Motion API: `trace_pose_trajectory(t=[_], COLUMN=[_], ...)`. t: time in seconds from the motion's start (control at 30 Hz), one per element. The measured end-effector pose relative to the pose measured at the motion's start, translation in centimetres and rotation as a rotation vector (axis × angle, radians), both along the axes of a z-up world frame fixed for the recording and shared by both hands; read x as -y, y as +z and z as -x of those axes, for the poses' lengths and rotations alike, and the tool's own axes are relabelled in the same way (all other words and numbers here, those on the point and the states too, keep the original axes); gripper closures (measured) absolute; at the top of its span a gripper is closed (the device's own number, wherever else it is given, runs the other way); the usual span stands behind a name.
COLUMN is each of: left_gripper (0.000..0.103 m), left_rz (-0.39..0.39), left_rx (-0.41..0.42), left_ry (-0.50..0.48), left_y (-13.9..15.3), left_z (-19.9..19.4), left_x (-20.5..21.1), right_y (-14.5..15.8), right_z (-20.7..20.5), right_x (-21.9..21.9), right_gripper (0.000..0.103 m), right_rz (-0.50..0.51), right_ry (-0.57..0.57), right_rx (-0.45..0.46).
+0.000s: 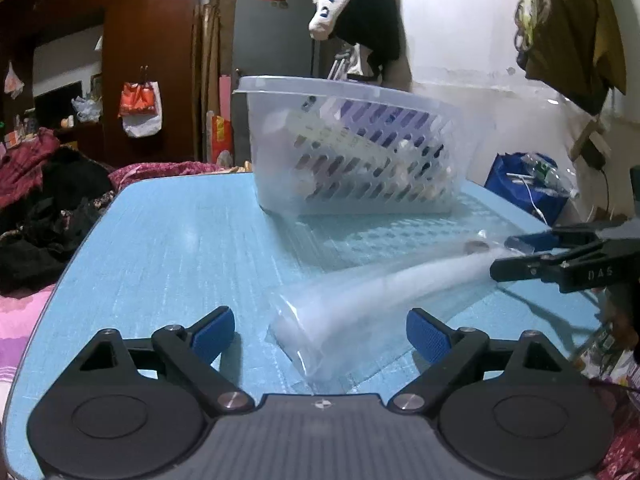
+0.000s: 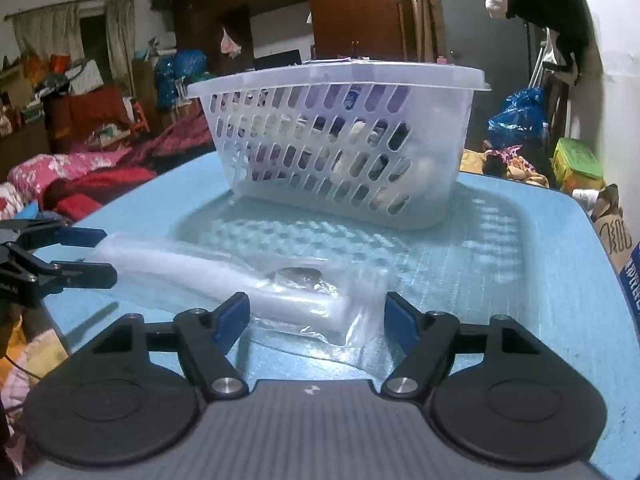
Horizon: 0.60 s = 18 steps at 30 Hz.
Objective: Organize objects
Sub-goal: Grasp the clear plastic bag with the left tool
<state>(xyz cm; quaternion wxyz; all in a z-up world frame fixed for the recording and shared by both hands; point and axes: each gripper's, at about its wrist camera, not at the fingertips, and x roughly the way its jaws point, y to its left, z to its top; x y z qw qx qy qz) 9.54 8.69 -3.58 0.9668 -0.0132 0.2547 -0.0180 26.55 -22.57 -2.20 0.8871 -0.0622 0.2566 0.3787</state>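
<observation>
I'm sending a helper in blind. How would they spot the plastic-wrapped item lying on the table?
Start at the light blue table and find the slotted translucent basket. In front of it lies a clear plastic packet holding a long white piece. Unlike everything else, it lies loose outside the basket.

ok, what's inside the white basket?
The basket on the blue table holds a jumble of items, pale and dark, with a purple one toward the back. Its slotted wall hides too much to identify them.
</observation>
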Motion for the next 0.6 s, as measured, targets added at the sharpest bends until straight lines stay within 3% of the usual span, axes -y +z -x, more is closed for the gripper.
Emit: trace_pose_trajectory(t=[0.13, 0.4, 0.6], left_gripper=[0.016, 0.044, 0.059], left_rz=[-0.018, -0.100, -0.139], left_rx=[0.004, 0.035, 0.065], left_ry=[-0.012, -0.011, -0.001], left_y=[0.0, -0.1, -0.2], left_z=[0.0, 0.1, 0.5], left_x=[0.5, 2.1, 2.8], right_y=[-0.1, -0.3, -0.3], right_z=[0.3, 1.3, 2.0], right_x=[0.0, 0.1, 0.3], right_gripper=[0.036, 0.045, 0.067], right_rz=[0.014, 0.037, 0.028], right_ry=[0.008, 0.024, 0.047], right_rx=[0.017, 0.065, 0.076])
